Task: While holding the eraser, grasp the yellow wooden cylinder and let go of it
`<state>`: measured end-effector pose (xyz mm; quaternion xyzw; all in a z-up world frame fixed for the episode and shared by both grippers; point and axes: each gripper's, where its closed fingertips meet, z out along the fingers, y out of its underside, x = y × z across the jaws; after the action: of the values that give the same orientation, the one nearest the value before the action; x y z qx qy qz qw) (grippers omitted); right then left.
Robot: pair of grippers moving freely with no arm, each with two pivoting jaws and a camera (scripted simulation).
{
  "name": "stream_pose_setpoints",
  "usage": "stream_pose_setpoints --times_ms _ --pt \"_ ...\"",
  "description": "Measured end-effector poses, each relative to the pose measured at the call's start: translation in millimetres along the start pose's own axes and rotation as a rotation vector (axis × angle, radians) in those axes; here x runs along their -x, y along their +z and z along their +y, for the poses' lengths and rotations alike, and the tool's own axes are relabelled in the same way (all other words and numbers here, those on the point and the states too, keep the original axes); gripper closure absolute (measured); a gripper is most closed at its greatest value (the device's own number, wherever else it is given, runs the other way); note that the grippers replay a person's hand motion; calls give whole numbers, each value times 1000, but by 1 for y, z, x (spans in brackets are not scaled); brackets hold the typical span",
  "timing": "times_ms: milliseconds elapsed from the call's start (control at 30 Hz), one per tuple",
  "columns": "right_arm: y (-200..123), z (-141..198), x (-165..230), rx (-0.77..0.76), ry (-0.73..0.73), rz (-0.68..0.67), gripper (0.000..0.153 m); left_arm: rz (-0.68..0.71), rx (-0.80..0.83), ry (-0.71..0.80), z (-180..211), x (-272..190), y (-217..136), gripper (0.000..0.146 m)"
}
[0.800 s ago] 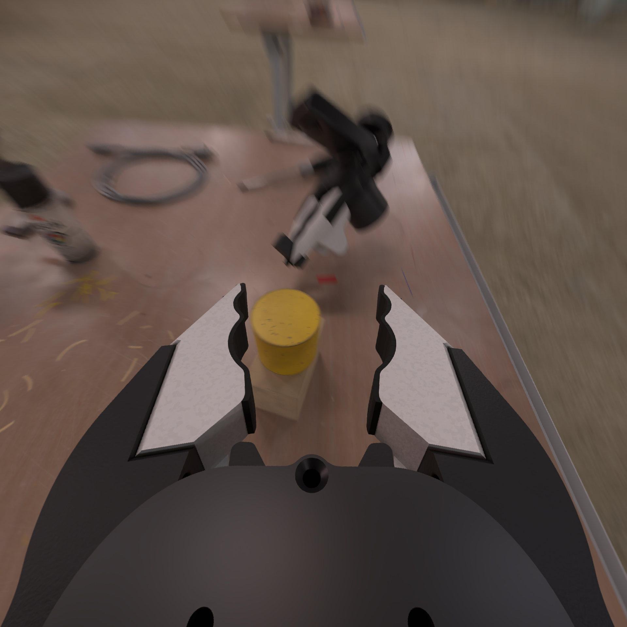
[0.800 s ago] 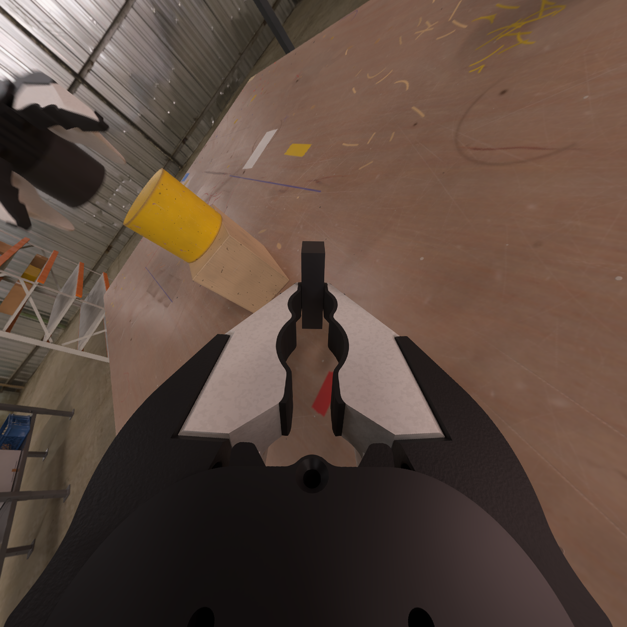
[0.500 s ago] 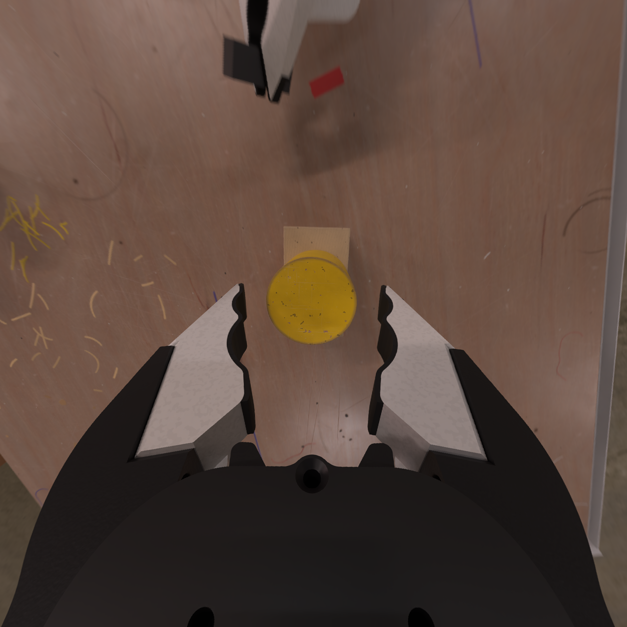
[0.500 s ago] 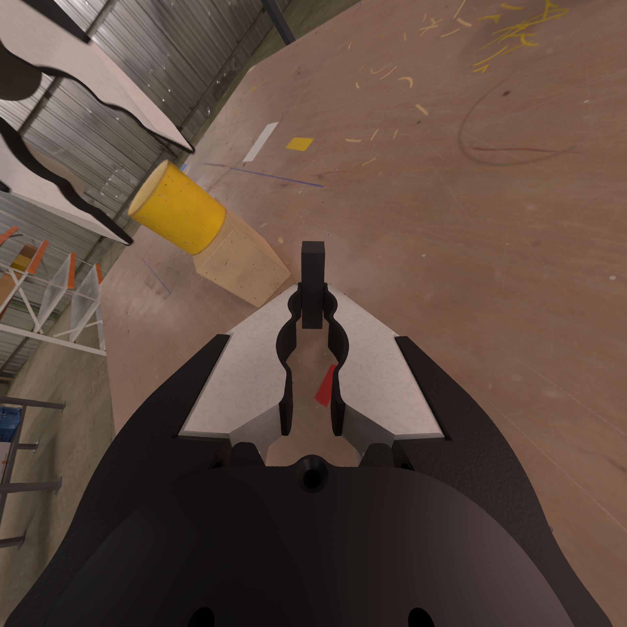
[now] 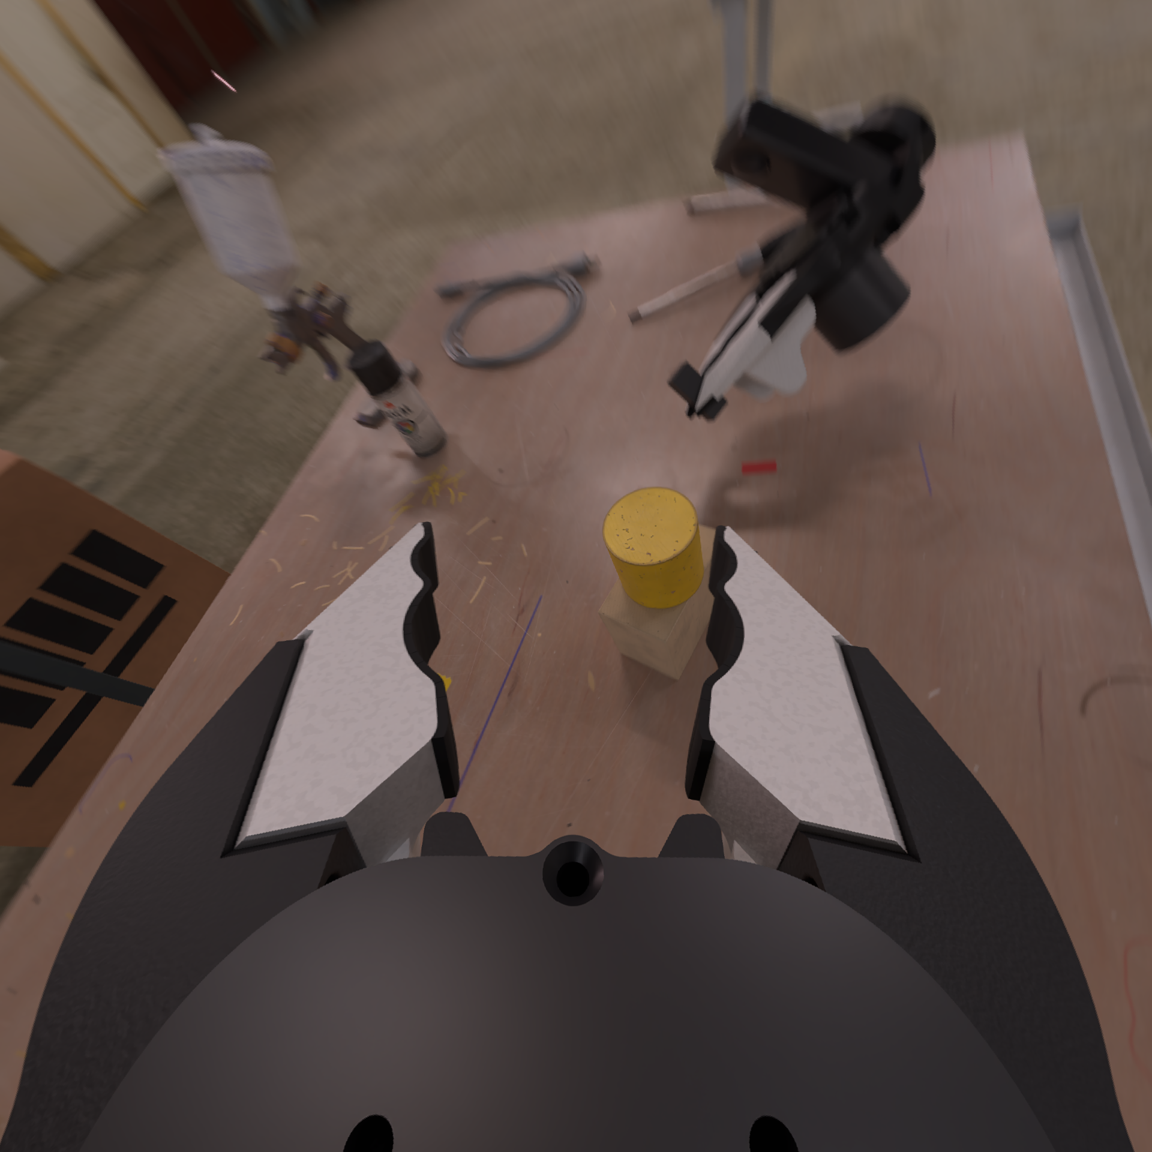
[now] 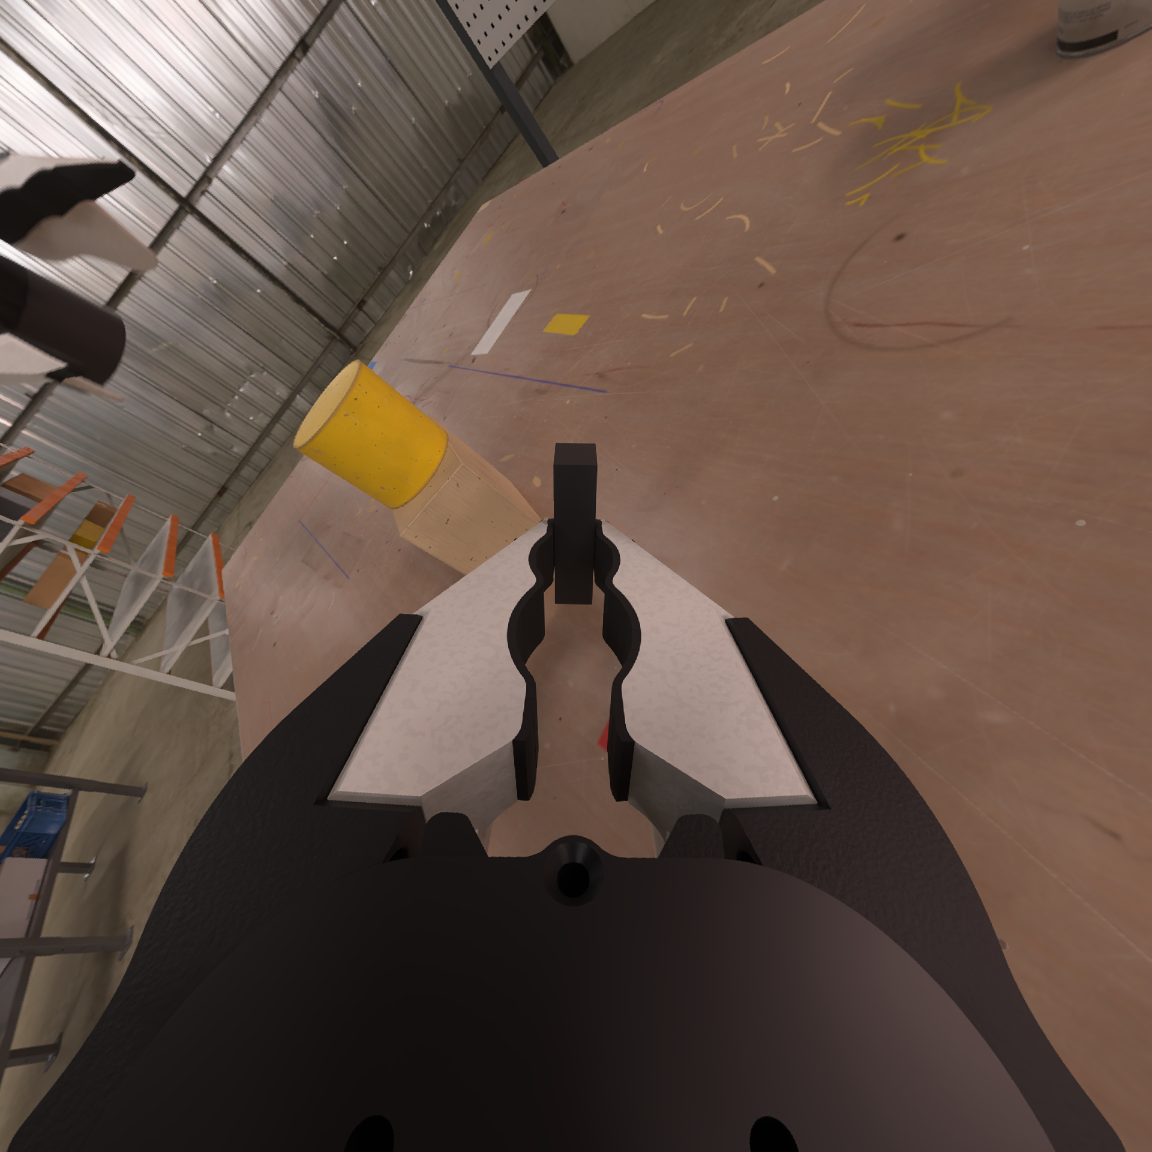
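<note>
The yellow wooden cylinder (image 5: pixel 652 556) stands upright on a pale wooden block (image 5: pixel 654 636) on the brown table. My left gripper (image 5: pixel 572 548) is open and empty, raised above the table; the cylinder sits just inside its right finger (image 5: pixel 767 629), farther off and lower. My right gripper (image 6: pixel 575 536) is shut on a black eraser (image 6: pixel 575 517) that sticks out past its tips. The cylinder (image 6: pixel 374 450) and block (image 6: pixel 464 520) lie to its left. The right gripper also shows in the left wrist view (image 5: pixel 704 389), hovering with the eraser (image 5: pixel 692 386).
A spray can (image 5: pixel 399 405), a paint spray gun with a white cup (image 5: pixel 237 212), a coiled grey cable (image 5: pixel 517 312) and a rod (image 5: pixel 692 287) lie at the far end. A brown box (image 5: pixel 81 629) stands at the left. The metal-trimmed table edge (image 5: pixel 1103 349) runs along the right.
My left gripper has pulled back and tilted up from looking straight down on the cylinder, staying open; the cylinder now sits right of centre. My right gripper has shifted slightly, still holding the eraser.
</note>
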<state>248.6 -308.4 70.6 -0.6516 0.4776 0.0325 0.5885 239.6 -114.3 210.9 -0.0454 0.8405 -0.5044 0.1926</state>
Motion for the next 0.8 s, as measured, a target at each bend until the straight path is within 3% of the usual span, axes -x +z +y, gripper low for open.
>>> stream_pose_setpoints --times_ms 133,200,300,700,733,800 --pt "3 0 -3 -3 -36 36 142 -241 -199 -51 20 0 -43 39" --pt "4 0 -8 -3 -55 59 142 -330 -275 -67 28 0 -56 38" --pt "4 -3 -14 -32 -71 79 142 -306 -341 -141 36 -2 -58 38" --pt "0 -9 -26 -104 27 23 142 -149 -351 -227 59 -1 -29 34" --pt "0 -10 -26 -104 37 14 142 -142 -344 -227 61 -2 -28 37" --pt "0 -10 -27 -103 64 -9 142 -153 -365 -205 58 -1 -31 60"
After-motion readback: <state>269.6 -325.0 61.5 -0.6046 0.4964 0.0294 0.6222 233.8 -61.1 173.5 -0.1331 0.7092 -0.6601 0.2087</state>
